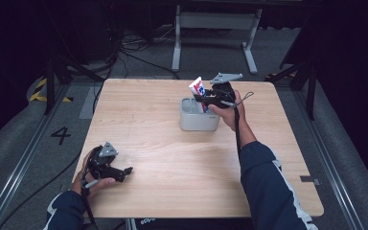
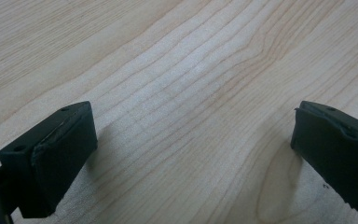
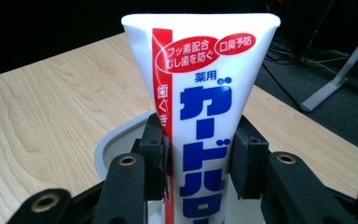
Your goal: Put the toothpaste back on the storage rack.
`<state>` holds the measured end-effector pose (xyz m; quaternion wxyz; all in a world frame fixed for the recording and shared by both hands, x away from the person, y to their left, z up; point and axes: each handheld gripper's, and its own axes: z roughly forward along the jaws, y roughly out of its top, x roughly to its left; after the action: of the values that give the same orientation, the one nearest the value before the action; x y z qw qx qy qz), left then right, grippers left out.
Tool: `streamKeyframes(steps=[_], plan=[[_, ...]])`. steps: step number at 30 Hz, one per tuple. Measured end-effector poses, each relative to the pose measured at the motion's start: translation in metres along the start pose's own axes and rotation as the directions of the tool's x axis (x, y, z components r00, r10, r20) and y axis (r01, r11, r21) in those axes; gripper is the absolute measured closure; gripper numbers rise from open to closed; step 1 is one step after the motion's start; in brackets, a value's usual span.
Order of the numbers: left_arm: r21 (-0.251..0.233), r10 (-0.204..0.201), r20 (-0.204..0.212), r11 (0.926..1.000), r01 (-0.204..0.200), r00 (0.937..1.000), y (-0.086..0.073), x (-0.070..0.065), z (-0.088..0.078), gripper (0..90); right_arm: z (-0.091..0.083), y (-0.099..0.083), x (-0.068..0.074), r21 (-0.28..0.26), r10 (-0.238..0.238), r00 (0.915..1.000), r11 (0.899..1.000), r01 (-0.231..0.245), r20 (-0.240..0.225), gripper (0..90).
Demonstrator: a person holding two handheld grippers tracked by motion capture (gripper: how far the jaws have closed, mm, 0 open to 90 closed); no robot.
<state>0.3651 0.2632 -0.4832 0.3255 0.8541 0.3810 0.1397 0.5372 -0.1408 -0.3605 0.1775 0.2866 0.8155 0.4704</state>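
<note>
My right gripper (image 1: 204, 99) is shut on a white toothpaste tube (image 3: 200, 93) with red and blue print. The tube (image 1: 198, 88) stands upright, flat crimped end up, with its lower part inside a grey cup-like holder (image 1: 191, 123) near the table's middle back. In the right gripper view both black pads (image 3: 154, 154) press the tube's sides above the holder's rim (image 3: 103, 145). My left gripper (image 1: 124, 171) lies low over the table's front left, held in a hand. Its jaws stand wide open over bare wood (image 2: 191, 93), with nothing between them.
The light wooden table (image 1: 172, 167) has open surface around the holder. Beyond its far edge are a dark floor, cables and a white frame leg (image 1: 176, 48). A floor rail and a painted number (image 1: 60, 135) lie to the left.
</note>
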Motion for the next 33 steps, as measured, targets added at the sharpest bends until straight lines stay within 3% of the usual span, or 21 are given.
streamKeyframes(steps=[18,33], plan=[[0.002,-0.003,0.0,1.0,0.003,1.0,0.0,0.0,0.0,0.6,0.002,-0.016,0.002,0.046,-0.028,0.9996,0.999,0.028,-0.004,62.5],[0.011,-0.001,0.0,0.9999,0.001,1.0,0.0,0.0,-0.001,0.6,0.0,-0.022,0.001,0.07,-0.021,0.9998,0.997,0.021,-0.002,61.4]])
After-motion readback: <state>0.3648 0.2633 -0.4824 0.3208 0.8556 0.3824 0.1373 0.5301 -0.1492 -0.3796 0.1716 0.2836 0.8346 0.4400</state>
